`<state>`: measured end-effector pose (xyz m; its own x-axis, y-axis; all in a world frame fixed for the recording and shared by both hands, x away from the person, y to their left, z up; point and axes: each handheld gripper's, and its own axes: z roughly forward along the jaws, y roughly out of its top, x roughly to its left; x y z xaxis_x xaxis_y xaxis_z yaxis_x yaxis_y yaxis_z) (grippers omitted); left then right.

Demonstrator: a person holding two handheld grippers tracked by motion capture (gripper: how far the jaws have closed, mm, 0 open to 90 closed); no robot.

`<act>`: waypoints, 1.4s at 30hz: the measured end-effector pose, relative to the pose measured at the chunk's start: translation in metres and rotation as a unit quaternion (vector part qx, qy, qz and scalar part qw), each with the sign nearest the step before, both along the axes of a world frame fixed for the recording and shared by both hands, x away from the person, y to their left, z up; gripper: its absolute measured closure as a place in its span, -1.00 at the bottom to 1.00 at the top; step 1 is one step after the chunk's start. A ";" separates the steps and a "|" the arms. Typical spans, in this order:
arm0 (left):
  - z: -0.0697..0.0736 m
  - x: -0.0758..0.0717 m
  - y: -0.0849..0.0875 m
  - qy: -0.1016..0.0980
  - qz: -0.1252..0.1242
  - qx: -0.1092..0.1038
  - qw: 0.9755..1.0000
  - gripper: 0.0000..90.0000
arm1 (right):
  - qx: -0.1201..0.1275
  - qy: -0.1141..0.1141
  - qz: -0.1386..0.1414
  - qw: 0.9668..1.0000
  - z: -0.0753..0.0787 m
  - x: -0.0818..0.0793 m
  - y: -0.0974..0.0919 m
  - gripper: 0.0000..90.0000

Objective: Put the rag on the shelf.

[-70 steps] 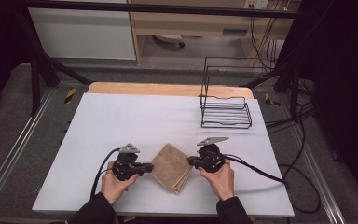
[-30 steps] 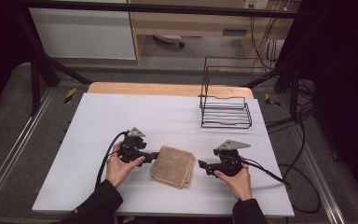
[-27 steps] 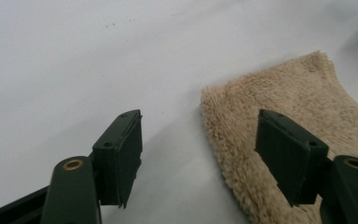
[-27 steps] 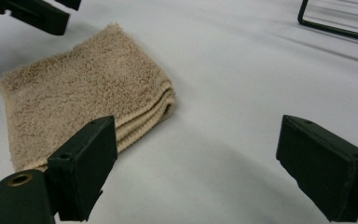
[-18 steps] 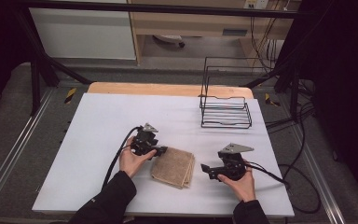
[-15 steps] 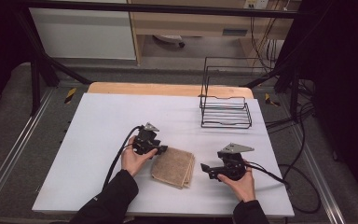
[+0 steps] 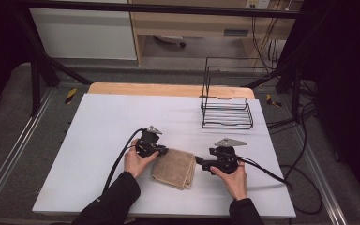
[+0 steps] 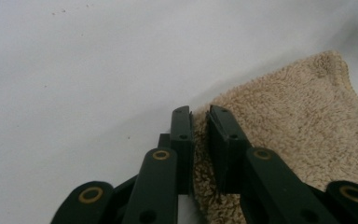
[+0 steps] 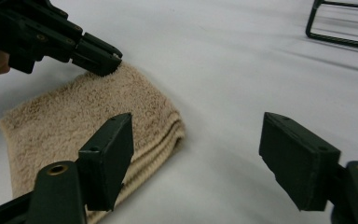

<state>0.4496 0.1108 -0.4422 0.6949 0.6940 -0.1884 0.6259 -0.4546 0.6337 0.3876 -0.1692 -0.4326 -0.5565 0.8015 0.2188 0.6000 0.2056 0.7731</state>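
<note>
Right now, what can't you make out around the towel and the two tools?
- How many layers the left tool pinches: towel pile hides it, left gripper view.
- Towel's underside: hidden, high view.
- Wire rack: cut off by the edge, right gripper view.
- Right tool open, touching nothing.

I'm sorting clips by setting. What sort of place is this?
Probably a lab data-collection station, not a home: a white table inside a black metal frame, loose cables on the floor, with just a folded towel and wire rack.

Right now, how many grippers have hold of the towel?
1. The left gripper is shut on the far-left corner of the folded towel, fabric pinched between its jaws. The right gripper sits at the towel's right edge, jaws open, gripping nothing.
</note>
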 end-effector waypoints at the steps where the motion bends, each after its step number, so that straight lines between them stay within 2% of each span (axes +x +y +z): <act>1: 0.000 0.000 0.000 -0.001 -0.001 0.002 1.000 0.77 | 0.000 0.000 0.000 1.000 0.000 0.000 0.000 -0.36; 2: 0.000 -0.001 0.000 -0.002 0.001 0.002 1.000 0.77 | -0.010 0.001 -0.002 1.000 -0.002 0.004 0.007 -0.28; 7: -0.002 -0.003 0.001 -0.013 0.000 0.000 1.000 0.78 | -0.012 0.012 -0.001 1.000 -0.008 0.012 0.019 -0.15; 9: -0.003 -0.004 0.001 -0.017 0.000 -0.003 1.000 0.78 | -0.018 0.020 -0.001 1.000 -0.012 0.015 0.026 -0.02; 16: -0.003 -0.004 0.001 -0.021 -0.008 0.001 1.000 0.78 | -0.033 0.036 0.001 0.999 -0.020 0.019 0.030 0.20; 21: -0.003 -0.004 0.000 -0.023 -0.011 0.002 1.000 0.78 | -0.025 0.041 -0.004 0.999 -0.021 0.018 0.031 0.34; 23: -0.003 -0.004 0.001 -0.022 -0.011 0.001 1.000 0.78 | -0.018 0.044 -0.003 0.999 -0.022 0.016 0.032 0.49; 25: -0.004 -0.003 0.001 -0.022 -0.011 -0.002 1.000 0.78 | -0.015 0.047 -0.002 0.999 -0.023 0.016 0.033 0.54; 29: -0.004 -0.002 0.002 -0.019 -0.012 -0.009 1.000 0.81 | 0.001 0.070 -0.002 0.998 -0.022 0.017 0.034 0.77; 32: -0.003 -0.004 0.001 -0.022 -0.014 -0.003 1.000 0.86 | 0.004 0.076 -0.001 0.997 -0.021 0.017 0.033 0.87; 34: -0.003 -0.004 0.002 -0.022 -0.016 -0.002 1.000 0.87 | 0.006 0.078 -0.002 0.997 -0.021 0.017 0.033 0.88; 36: -0.002 -0.003 0.003 -0.018 -0.011 -0.011 1.000 0.89 | 0.010 0.079 -0.002 0.997 -0.020 0.018 0.033 0.89; 42: 0.007 -0.008 0.009 -0.030 -0.012 -0.029 0.999 0.89 | 0.027 0.059 0.006 0.998 -0.010 0.015 0.029 0.89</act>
